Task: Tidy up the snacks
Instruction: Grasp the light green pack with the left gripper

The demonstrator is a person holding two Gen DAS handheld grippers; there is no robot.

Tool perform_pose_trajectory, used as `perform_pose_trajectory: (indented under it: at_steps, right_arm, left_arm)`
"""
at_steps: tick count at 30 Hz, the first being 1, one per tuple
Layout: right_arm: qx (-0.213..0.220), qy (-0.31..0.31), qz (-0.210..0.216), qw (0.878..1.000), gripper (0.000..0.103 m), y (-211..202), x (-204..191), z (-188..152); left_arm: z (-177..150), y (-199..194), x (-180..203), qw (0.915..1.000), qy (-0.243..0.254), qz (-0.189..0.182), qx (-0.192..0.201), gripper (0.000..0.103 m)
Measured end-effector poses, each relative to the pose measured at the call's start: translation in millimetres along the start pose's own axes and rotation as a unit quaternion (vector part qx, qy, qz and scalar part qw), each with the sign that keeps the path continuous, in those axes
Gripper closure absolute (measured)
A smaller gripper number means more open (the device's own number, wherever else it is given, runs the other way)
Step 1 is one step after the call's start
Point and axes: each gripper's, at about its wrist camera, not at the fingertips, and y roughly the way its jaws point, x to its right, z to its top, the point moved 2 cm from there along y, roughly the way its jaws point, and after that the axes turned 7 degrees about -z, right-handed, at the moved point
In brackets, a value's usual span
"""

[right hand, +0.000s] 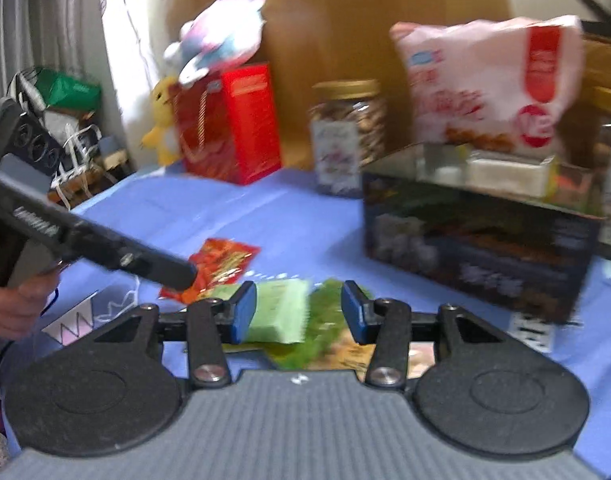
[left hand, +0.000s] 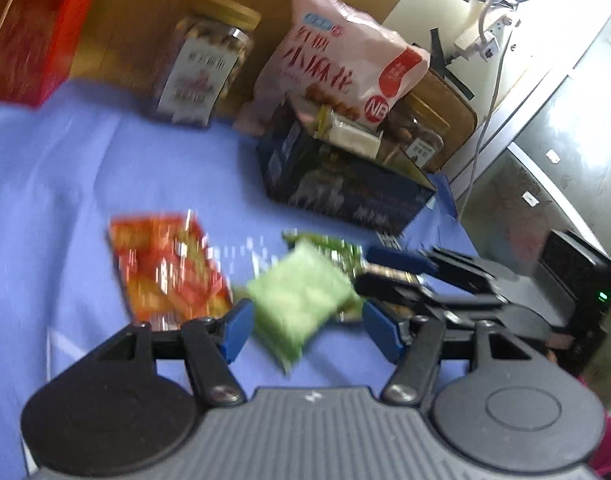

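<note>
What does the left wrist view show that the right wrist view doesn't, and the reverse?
Left wrist only: a white cable hanging by the wall on the right. Right wrist only: the plush toys around the red box, and a hand. Both share the blue cloth, pale green packet, orange-red packet, nut jar, pink bag and dark snack box.

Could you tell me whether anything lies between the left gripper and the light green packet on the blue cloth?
Nothing visible does: the left gripper is open, and the light green packet lies just ahead of its fingers on the blue cloth.
</note>
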Motion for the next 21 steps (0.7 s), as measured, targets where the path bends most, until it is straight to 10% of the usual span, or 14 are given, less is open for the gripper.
perform_pose_trajectory:
  at_steps: [8,19,21]
  right_arm:
    - [-0.044,-0.007,0.023,0.999,0.053,15.6,-27.4,-14.4]
    - [-0.031,-0.038,0.068,0.996,0.051,-43.7,-85.7,-46.5]
    - [-0.025,-0.04,0.04,0.998,0.031,-49.0,-85.7,-51.9]
  left_arm:
    - [-7.1,9.4,-25.3,0.9982,-0.059,-0.011,-0.001,0.042]
    - [-38.5,-36.8,-6.3,0.9996,-0.01,-0.025,0.004,0.04]
    - [-41.6,-48.0,-4.7,0.9997,-0.001,-0.02,0.011,0.039]
